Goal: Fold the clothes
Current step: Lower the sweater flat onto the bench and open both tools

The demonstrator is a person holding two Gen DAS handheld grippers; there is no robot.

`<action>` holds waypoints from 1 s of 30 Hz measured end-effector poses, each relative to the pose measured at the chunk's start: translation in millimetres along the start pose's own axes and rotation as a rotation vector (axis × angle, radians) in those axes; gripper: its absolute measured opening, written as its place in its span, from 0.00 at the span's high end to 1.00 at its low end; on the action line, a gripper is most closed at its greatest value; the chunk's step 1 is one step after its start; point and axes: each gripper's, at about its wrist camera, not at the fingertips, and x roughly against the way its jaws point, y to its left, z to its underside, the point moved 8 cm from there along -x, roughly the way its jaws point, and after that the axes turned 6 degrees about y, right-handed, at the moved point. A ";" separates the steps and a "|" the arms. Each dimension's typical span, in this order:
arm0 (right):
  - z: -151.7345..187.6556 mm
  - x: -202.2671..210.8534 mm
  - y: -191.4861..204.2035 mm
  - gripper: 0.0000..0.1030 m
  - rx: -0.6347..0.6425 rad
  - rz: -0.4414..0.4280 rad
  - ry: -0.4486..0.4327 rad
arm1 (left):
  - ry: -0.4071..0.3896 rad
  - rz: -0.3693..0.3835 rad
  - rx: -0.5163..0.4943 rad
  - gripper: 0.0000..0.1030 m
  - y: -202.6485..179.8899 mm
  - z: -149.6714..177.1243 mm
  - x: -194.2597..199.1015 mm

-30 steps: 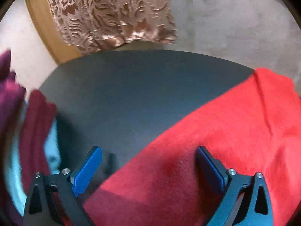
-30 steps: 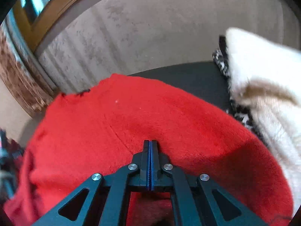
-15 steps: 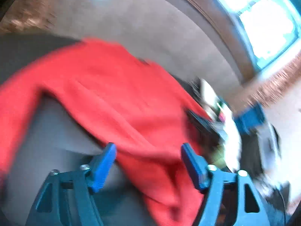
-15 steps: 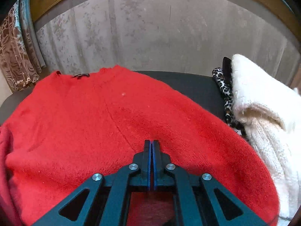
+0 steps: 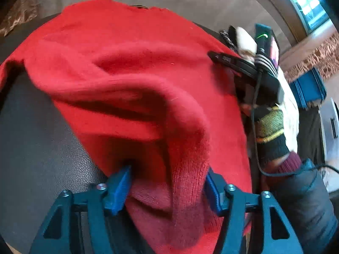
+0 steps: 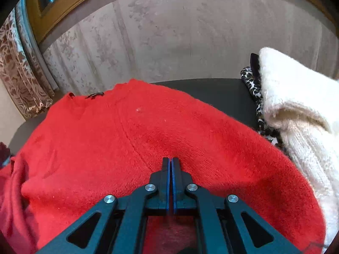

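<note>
Both tools work the red sweater (image 6: 190, 131): left tool (image 5: 167, 187) wide around a fold, right tool (image 6: 171, 165) pressed closed

Red sweater (image 6: 148, 131) hem under tongs (image 6: 170, 163)

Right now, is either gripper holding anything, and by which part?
The left gripper stands open around a bunched ribbed end of the fuzzy red knit sweater, not clamped. The right gripper is shut over the sweater; whether it pinches fabric cannot be told.
</note>
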 end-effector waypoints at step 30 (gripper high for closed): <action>62.0 89.2 160.4 0.00 0.332 -0.158 0.031 | -0.353 0.011 0.265 0.62 172.8 117.2 148.1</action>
